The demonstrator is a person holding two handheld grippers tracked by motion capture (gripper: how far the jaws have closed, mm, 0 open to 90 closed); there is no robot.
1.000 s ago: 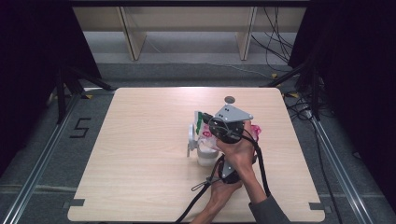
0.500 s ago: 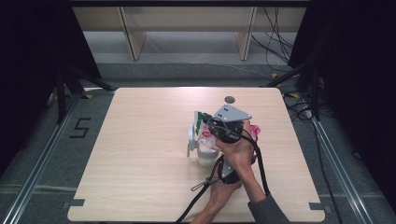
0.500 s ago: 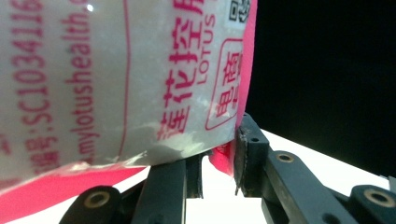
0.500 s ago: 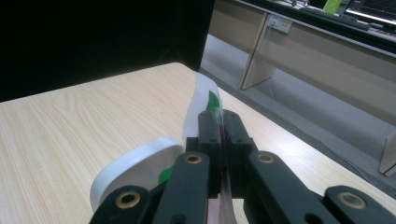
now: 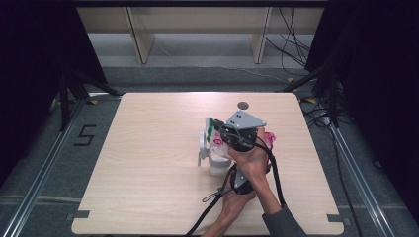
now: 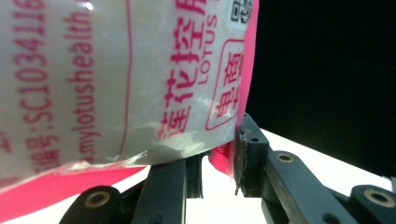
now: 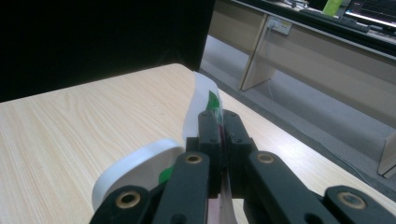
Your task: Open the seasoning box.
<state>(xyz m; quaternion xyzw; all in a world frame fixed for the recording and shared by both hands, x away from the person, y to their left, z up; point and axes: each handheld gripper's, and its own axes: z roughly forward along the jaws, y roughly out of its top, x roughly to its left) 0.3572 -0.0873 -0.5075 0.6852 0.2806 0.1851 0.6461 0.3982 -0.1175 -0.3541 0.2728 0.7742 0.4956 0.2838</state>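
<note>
A white and pink plastic packet point(image 6: 116, 79) with red print hangs close in front of the left gripper view. My left gripper point(image 6: 217, 173) holds the packet's lower pink edge between its jaws. In the high view the packet's pink part point(image 5: 270, 138) shows right of the hands at the table's middle right. My right gripper point(image 7: 220, 122) is shut on a thin white, green and pink strip point(image 7: 205, 95) that stands up from its tips. Beside it sits a white cup point(image 7: 140, 170), which in the high view is the white cup point(image 5: 217, 164) just left of the hands.
The wooden table point(image 5: 148, 163) has wide bare room to the left and front. A small dark round spot point(image 5: 242, 105) lies near the far edge. Beyond the table are wooden shelf legs point(image 5: 140, 42) and cables on the floor point(image 5: 291, 54).
</note>
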